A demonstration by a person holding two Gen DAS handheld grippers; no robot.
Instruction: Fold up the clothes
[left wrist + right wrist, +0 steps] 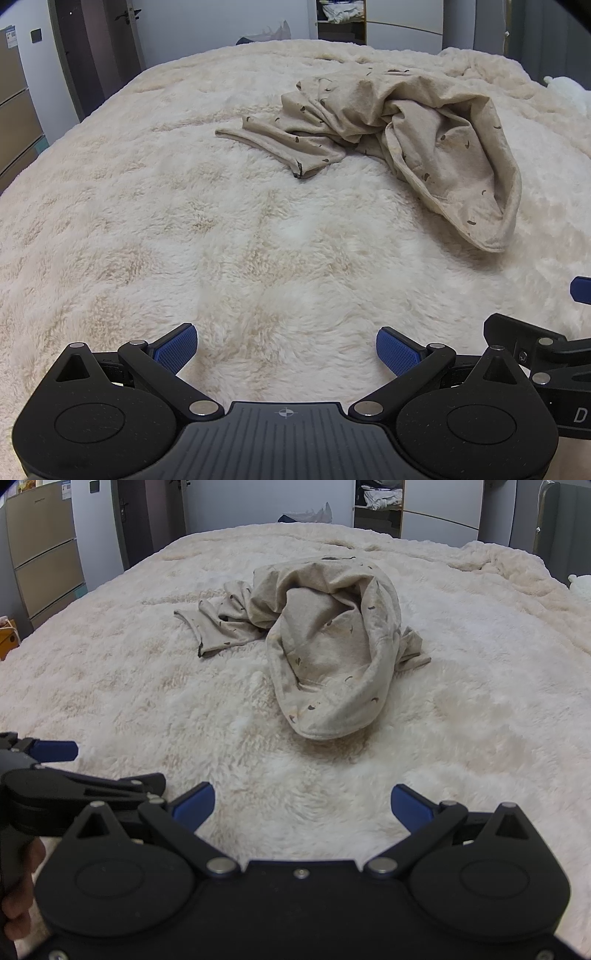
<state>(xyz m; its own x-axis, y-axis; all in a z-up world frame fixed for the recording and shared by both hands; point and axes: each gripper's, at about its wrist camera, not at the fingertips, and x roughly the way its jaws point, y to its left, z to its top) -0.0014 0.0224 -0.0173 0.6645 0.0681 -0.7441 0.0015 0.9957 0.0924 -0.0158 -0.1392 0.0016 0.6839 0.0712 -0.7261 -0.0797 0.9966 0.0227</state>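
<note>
Left gripper (286,345) spread wide, nothing between its blue pads (173,349), hovering low over the bed (110,221). Shirt (388,136) lies ahead of it and off to its right, well apart, in a crumpled heap, no fold started by the look of it. A flat sleeve or hem tongue (273,140) sticks out toward the left gripper's side; that's the nearest loose edge for it. Bulk of the heap runs diagonally, from far-left to near-right in the left view. Right gripper (303,805) is just beside the left one, also wide open and empty, not touching cloth. From it the shirt (325,638) sits almost dead ahead, slightly left of centre, with the rounded hem lobe (325,716) pointing back at it, so the right gripper is the nearer one and lines up better with the heap. Judgement: the next move is a reach forward, right onto the near lobe, left across to the tongue, then pull apart to flatten. Risk: the bed cover is deep fluffy pile, so a low pinch may catch fur along with the fabric. Layers in the heap are tangled; can't tell which edge belongs to which part.
</note>
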